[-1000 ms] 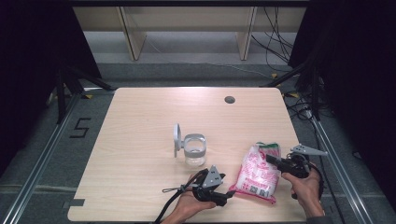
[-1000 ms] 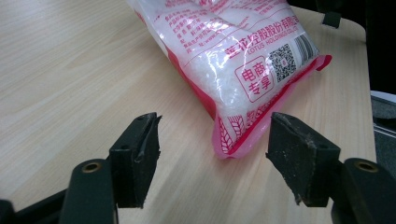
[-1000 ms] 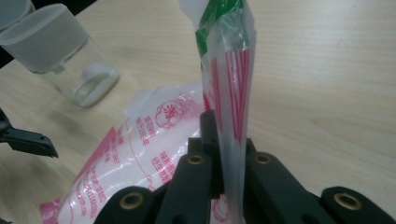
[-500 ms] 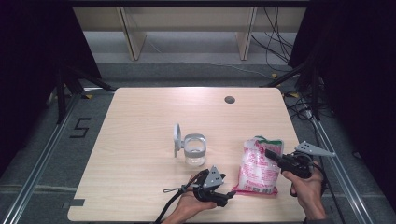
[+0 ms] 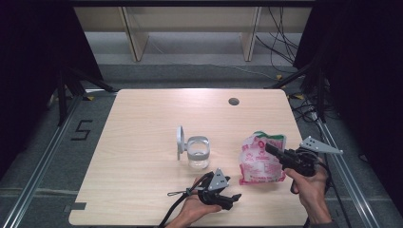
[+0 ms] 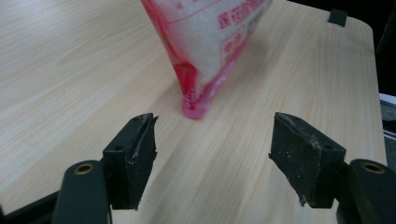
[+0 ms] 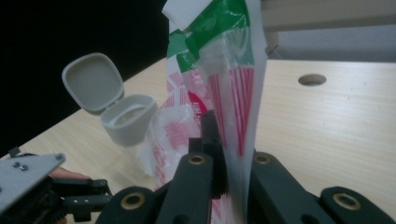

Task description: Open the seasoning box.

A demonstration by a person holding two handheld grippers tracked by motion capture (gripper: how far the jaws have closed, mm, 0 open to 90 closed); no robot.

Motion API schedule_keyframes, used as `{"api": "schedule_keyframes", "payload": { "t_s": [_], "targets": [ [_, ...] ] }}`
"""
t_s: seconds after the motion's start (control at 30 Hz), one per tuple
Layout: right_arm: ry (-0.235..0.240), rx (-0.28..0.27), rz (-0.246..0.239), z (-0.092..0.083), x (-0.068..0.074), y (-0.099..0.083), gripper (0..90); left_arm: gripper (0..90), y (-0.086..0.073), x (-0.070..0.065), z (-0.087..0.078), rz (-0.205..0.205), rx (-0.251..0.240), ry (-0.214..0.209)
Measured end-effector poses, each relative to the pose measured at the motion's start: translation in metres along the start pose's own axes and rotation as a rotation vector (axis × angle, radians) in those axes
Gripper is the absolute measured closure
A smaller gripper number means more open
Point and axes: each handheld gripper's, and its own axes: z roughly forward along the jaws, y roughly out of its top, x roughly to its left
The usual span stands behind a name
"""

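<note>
Two hand-held grippers work near the front edge of the pale wooden table [image 5: 142,142], both close to a pink-and-white plastic pouch with a green top [image 5: 259,159], which stands up off the tabletop, just right of the clear lidded jar [image 5: 197,152]. The right gripper [image 5: 273,151] pinches the pouch's upper part; in the right gripper view its black jaws are pressed tight on the thin film, and the pouch's foot is cut off behind them. The left gripper [image 5: 233,198] lies in a hand in front of the jar, left of the pouch's base; its jaws have just been opening and stand wide, with bare wood between them and the pouch's pink bottom seam [image 6: 198,100] ahead of them, apart from the pads. That view crops the pouch's top, and its print is too blurred to read. The jar's grey flip lid [image 7: 91,81] stands open, hinged to the left of the grey collar; what it holds cannot be made out. A small round hole [image 5: 233,101] sits in the table well behind the pouch.
</note>
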Motion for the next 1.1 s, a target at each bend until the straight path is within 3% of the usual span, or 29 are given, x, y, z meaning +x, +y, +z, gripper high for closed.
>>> {"api": "schedule_keyframes", "payload": {
  "t_s": [0.1,0.13,0.2,0.23,0.27,0.33,0.4,0.47,0.6,0.7,0.77,0.87,0.9,1.0,1.07,1.1],
  "targets": [
    [-0.003,-0.001,0.006,0.001,0.006,0.007,90.0,29.9,0.003,0.000,0.001,-0.022,-0.010,0.013],
    [0.001,0.000,-0.026,0.002,0.006,0.009,90.0,29.7,0.004,0.000,0.003,-0.016,-0.018,0.026],
    [0.001,-0.002,-0.016,0.003,0.008,0.012,90.0,28.8,0.006,0.001,0.007,-0.007,-0.025,0.039],
    [0.003,0.002,0.008,0.003,0.010,0.013,90.0,28.5,0.007,0.002,0.010,-0.016,-0.024,0.048],
    [-0.009,-0.013,-0.029,0.004,0.008,0.015,90.0,28.2,0.008,0.004,0.013,-0.033,-0.023,0.061],
    [0.005,-0.017,-0.023,0.003,0.011,0.018,90.0,27.3,0.012,0.003,0.017,-0.048,-0.044,0.057],
    [0.026,-0.032,-0.013,0.004,0.014,0.022,90.0,27.3,0.015,0.000,0.020,-0.027,-0.048,0.092],
    [0.037,-0.041,-0.032,0.004,0.017,0.027,90.0,27.3,0.018,-0.001,0.023,-0.039,-0.051,0.098],
    [0.061,-0.043,-0.020,0.004,0.031,0.036,90.0,28.8,0.022,-0.002,0.029,-0.053,-0.071,0.117],
    [0.075,-0.047,-0.057,0.006,0.038,0.041,90.0,31.9,0.026,-0.004,0.030,-0.034,-0.087,0.145],
    [0.079,-0.057,-0.039,0.007,0.043,0.043,90.0,32.7,0.026,-0.003,0.031,-0.027,-0.081,0.146],
    [0.097,-0.048,-0.056,0.009,0.049,0.045,90.0,41.5,0.026,-0.004,0.031,-0.020,-0.100,0.179],
    [0.092,-0.056,-0.084,0.011,0.049,0.046,90.0,47.9,0.026,-0.004,0.031,-0.019,-0.111,0.181],
    [0.102,-0.042,-0.070,0.016,0.053,0.047,90.0,55.9,0.027,-0.003,0.029,-0.033,-0.139,0.186],
    [0.096,-0.050,-0.093,0.019,0.053,0.048,90.0,60.2,0.027,-0.001,0.027,-0.010,-0.139,0.211],
    [0.094,-0.032,-0.067,0.020,0.055,0.049,90.0,63.8,0.027,-0.001,0.027,-0.014,-0.146,0.221]
  ]
}}
